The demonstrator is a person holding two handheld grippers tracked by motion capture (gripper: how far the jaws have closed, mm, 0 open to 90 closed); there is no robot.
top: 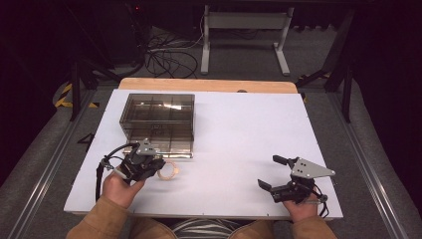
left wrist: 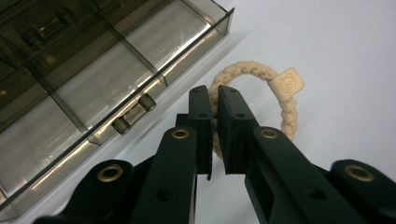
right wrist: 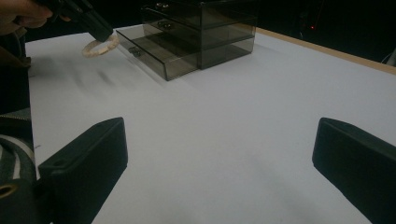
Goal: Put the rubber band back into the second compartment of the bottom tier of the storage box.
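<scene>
Currently | braided hair tie is being pinched by the left tongs, near the surface's front-left corner, just beside the open drawer of the smoky box | right tongs are being held apart, nothing between, near the front-right corner

Braided ring partly behind claw

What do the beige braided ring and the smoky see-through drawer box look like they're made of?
The beige braided ring looks like woven cotton or similar cord, matte, with twisted strands visible; its small square tag seems rubbery or leather-like, embossed. The smoky see-through drawer box appears to be tinted rigid plastic, likely acrylic: glossy, with reflections and dividers showing through.
</scene>
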